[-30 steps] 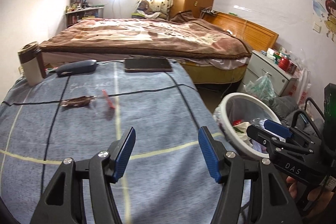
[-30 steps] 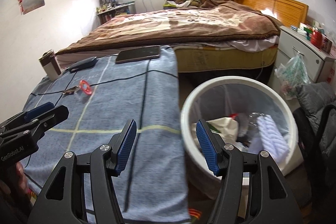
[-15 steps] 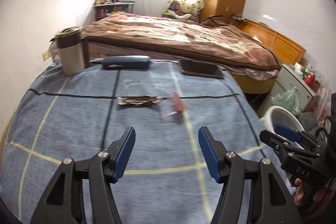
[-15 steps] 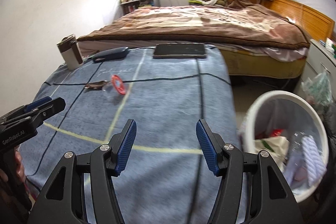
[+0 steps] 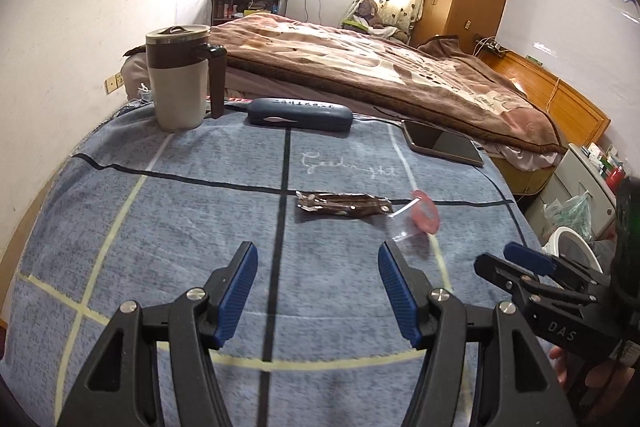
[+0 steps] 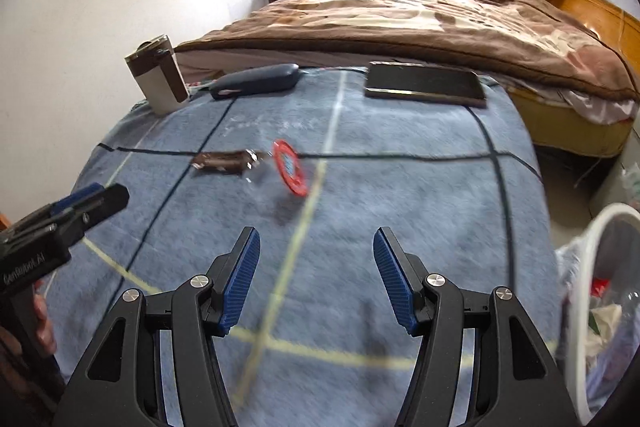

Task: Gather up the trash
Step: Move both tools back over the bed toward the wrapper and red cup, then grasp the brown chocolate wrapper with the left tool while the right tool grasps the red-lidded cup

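Note:
A brown foil snack wrapper [image 5: 343, 206] lies on the blue blanket-covered table [image 5: 160, 227], with a clear plastic wrapper bearing a red round label [image 5: 425, 214] just to its right. Both also show in the right wrist view: the brown wrapper [image 6: 224, 161] and the red-label wrapper [image 6: 289, 173]. My left gripper [image 5: 318, 287] is open and empty, a short way in front of the wrappers. My right gripper [image 6: 316, 279] is open and empty, in front of the red label. The white trash bin [image 6: 592, 291] with trash inside stands off the table's right edge.
A brown-and-cream mug [image 5: 180, 79], a dark blue glasses case [image 5: 300, 111] and a tablet [image 5: 442, 146] sit along the table's far edge. A bed with a brown blanket [image 5: 380, 67] lies beyond. A bedside cabinet [image 5: 588, 179] stands at the right.
Both grippers have swung left, away from the bin and toward the wrappers, and come closer to them. Both stay open and empty.

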Motion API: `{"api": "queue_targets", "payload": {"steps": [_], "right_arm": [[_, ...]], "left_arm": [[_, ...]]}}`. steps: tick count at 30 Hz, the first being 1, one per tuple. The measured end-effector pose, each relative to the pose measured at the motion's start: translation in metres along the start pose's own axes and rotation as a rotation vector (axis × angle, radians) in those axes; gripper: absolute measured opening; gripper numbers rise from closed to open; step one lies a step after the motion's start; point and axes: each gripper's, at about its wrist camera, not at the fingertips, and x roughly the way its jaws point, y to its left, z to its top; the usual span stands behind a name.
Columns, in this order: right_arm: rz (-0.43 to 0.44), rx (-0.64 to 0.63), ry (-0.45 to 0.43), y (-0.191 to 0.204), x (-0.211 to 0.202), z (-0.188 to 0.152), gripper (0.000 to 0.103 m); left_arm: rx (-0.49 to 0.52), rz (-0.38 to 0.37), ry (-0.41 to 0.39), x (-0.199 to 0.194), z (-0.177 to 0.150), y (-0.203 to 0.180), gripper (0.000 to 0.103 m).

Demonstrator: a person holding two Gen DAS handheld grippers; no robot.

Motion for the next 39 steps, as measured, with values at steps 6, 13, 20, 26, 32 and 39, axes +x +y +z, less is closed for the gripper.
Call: {"api": "queue_targets", "payload": {"steps": [6,13,20,26,32,39], "right_arm": [[0.021,0.024,0.022,0.016,0.03,0.015,0.061],[-0.005,0.059,0.042,0.016,0.058,0.029,0.061],[0.057,0.088,0.075,0.012,0.072,0.036,0.061],[-0.025,0.06,0.066,-0.005,0.061,0.035,0.061],[-0.006,0.063,0.061,-0.025,0.051,0.027,0.061],[-0.069,-0.005,0.076,-0.026,0.052,0.022,0.06]], "left_arm": [[-0.014,0.002,0.004,0.008,0.007,0.012,0.065],[-0.012,0.012,0.021,0.021,0.016,0.022,0.065],[-0.009,-0.002,0.043,0.034,0.023,0.023,0.066],[0.01,-0.007,0.058,0.048,0.03,0.02,0.067],[0.056,-0.025,0.09,0.068,0.033,0.008,0.068],[0.153,-0.056,0.121,0.091,0.041,-0.01,0.069]]}}
